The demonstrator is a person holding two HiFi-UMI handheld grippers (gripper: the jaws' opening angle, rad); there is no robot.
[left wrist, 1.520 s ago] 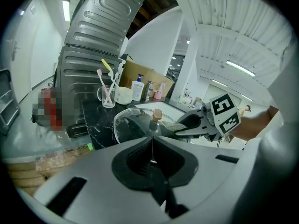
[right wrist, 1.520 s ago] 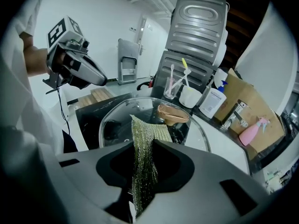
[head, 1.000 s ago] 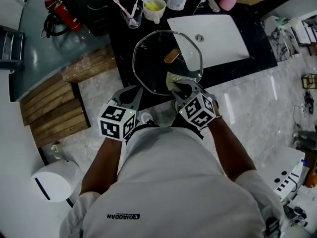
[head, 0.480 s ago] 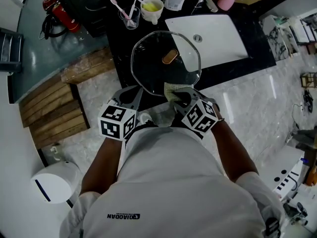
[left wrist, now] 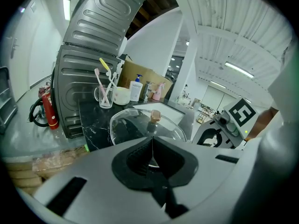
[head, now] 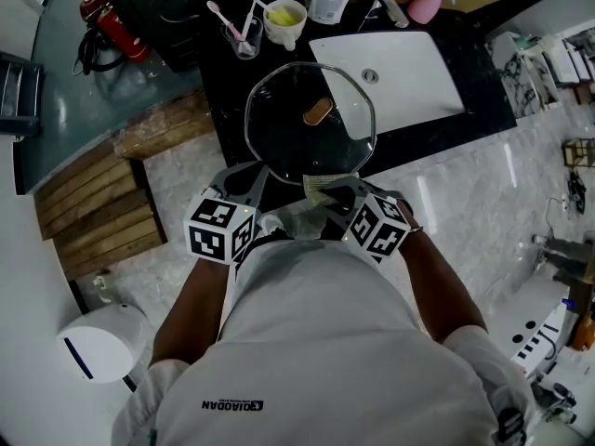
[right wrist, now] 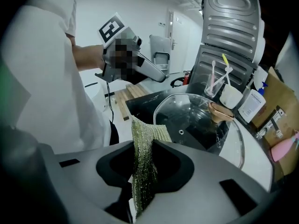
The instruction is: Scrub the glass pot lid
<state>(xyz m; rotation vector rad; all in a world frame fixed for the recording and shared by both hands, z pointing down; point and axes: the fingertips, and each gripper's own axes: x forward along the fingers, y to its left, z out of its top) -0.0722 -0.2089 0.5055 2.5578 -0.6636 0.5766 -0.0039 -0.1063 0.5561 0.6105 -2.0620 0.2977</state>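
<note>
Over the black counter [head: 221, 74], our left gripper [head: 252, 175] clamps the round glass lid [head: 299, 128] while our right gripper [head: 336, 190], pinching a green mesh pad [right wrist: 143, 164], has retreated rimward, stroke finished.

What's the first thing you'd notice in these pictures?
The big round glass pot lid in the middle of the head view, with the left gripper pinching its near edge. Next comes the green scrub pad clamped in the right gripper, right by the lid's near rim.
</note>
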